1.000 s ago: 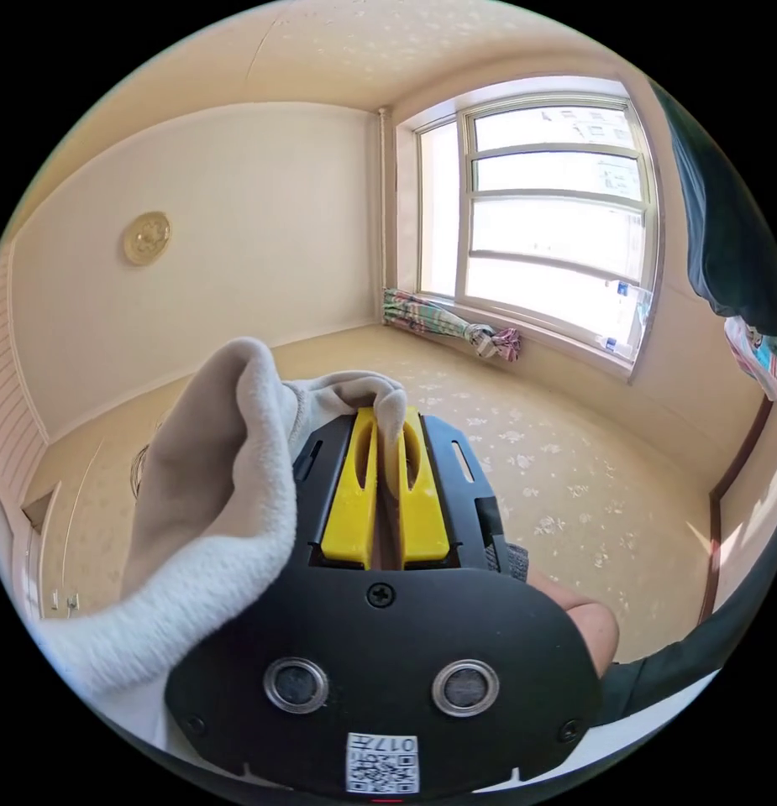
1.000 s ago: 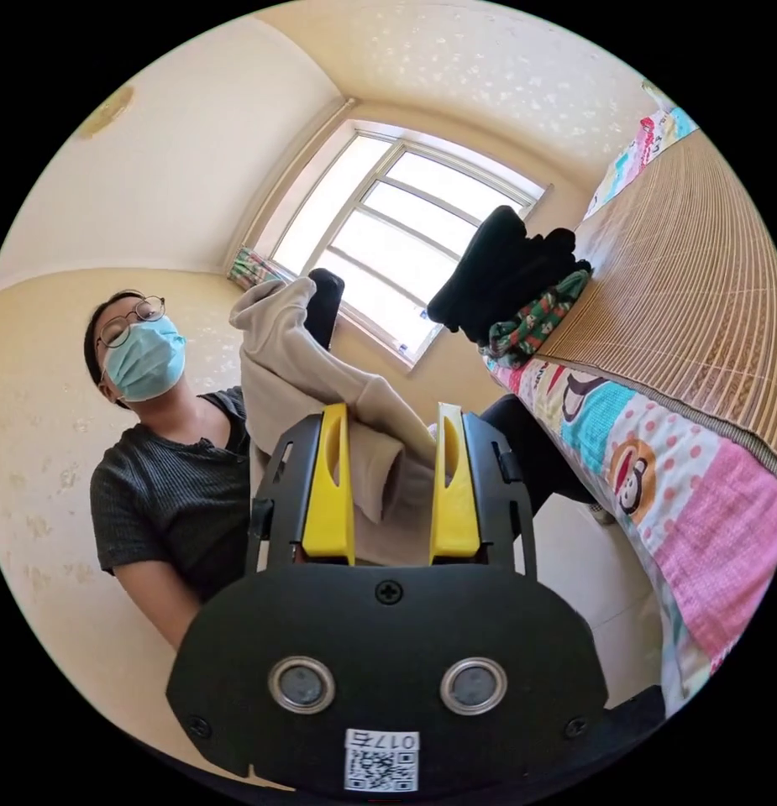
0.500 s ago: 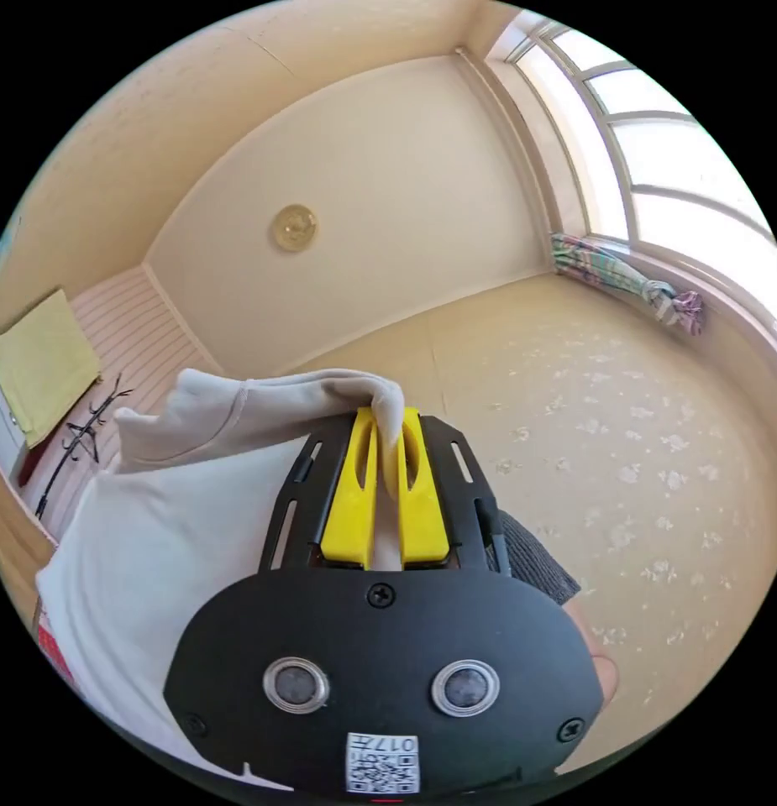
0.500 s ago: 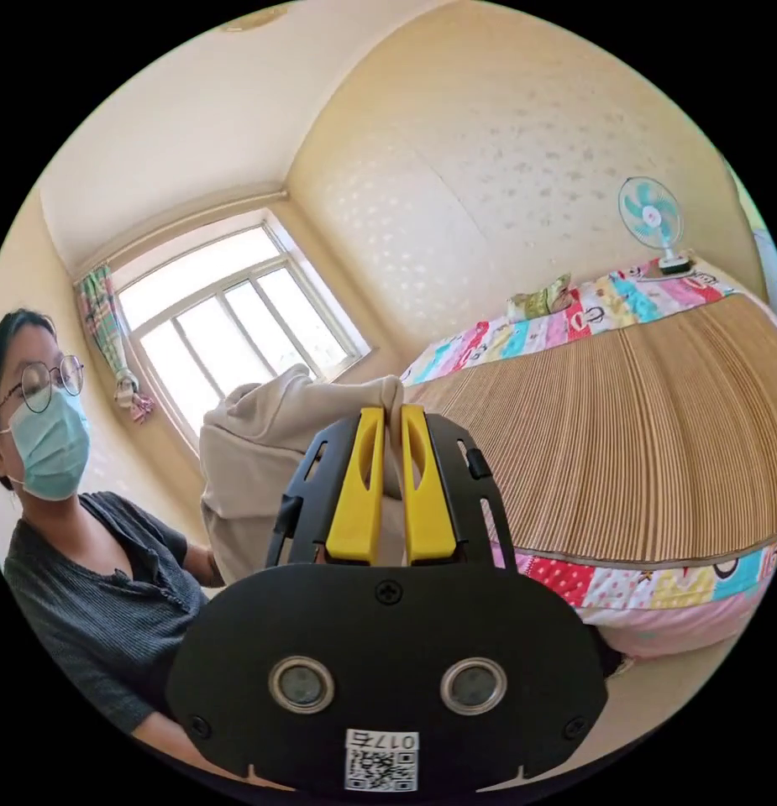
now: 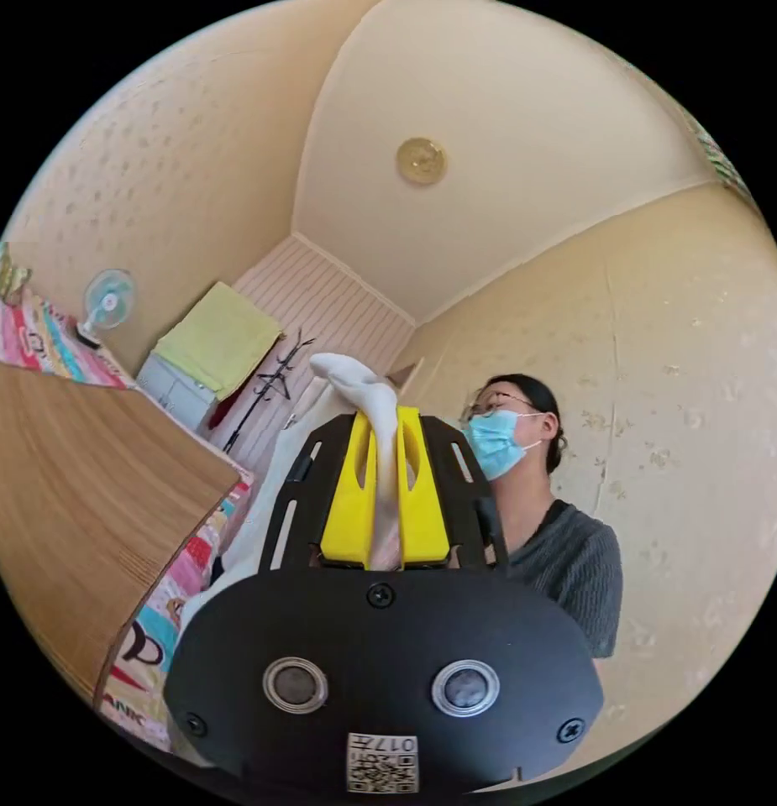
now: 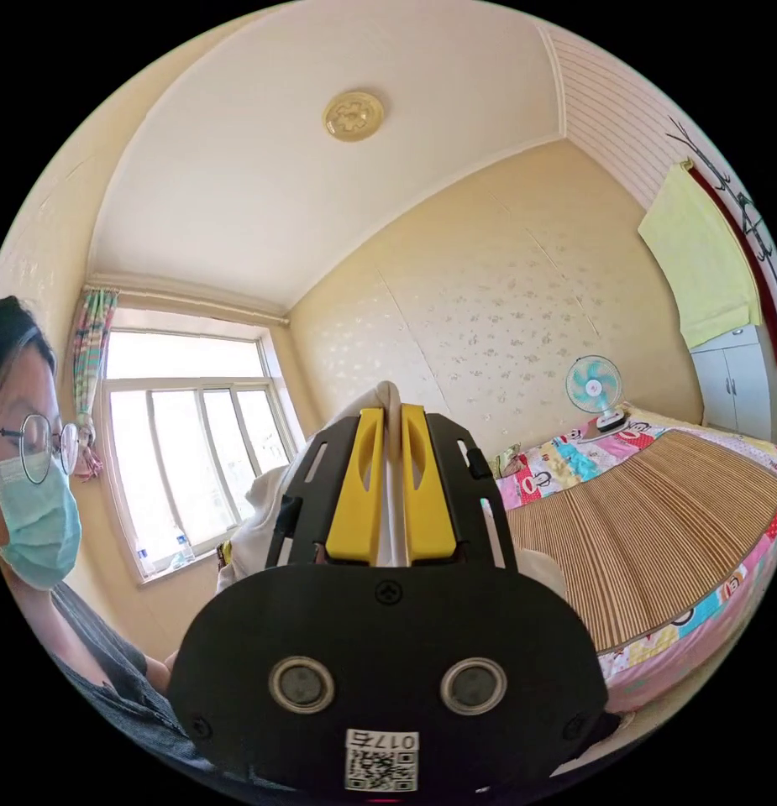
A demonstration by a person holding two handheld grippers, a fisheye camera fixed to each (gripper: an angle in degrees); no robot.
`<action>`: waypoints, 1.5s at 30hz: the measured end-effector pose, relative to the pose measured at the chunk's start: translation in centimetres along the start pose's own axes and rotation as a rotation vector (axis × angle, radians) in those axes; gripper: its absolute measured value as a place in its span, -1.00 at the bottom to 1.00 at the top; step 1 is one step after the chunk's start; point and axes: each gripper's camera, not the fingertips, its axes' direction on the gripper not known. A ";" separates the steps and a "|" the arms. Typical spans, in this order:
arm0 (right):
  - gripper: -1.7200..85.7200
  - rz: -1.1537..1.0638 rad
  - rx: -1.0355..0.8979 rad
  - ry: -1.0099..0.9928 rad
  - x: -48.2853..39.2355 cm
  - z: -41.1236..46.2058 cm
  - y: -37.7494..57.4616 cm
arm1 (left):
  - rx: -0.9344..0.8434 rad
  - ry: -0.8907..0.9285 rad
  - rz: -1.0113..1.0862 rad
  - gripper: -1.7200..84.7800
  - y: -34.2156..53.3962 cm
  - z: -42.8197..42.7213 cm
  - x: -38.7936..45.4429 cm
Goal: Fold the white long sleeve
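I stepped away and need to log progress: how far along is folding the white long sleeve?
Early stage. Done: the white long sleeve is picked up, off the bed. In hand: the left gripper and right gripper are each shut on a pinch of its fabric, held in the air. Left: no fold shows; it has to be spread on the bamboo mat and folded.

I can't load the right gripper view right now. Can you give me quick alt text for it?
The right gripper is shut on a fold of the white long sleeve, held up in the air. Behind it are a bed with a slatted mat, a small fan, a window and, at the left edge, a person in a mask.
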 end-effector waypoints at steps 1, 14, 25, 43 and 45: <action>-0.89 0.008 -0.008 0.016 -0.7 0.1 0.0 | 0.012 -0.121 -0.064 -0.87 0.5 0.4 0.2; -0.90 -0.204 0.646 0.190 -12.0 -7.5 6.9 | 0.660 -1.020 0.573 -0.86 9.6 23.6 24.6; -0.87 -0.496 0.151 0.294 -3.2 15.0 -9.3 | 0.322 -1.391 0.652 -0.84 -23.0 32.9 9.6; -0.95 -0.018 -1.442 0.343 31.5 40.8 21.9 | -0.837 -1.176 -0.405 -0.82 -7.9 40.3 -40.2; -0.95 -0.061 -1.269 0.290 32.1 38.6 22.6 | -0.724 -1.181 -0.381 -0.85 -6.3 39.4 -39.0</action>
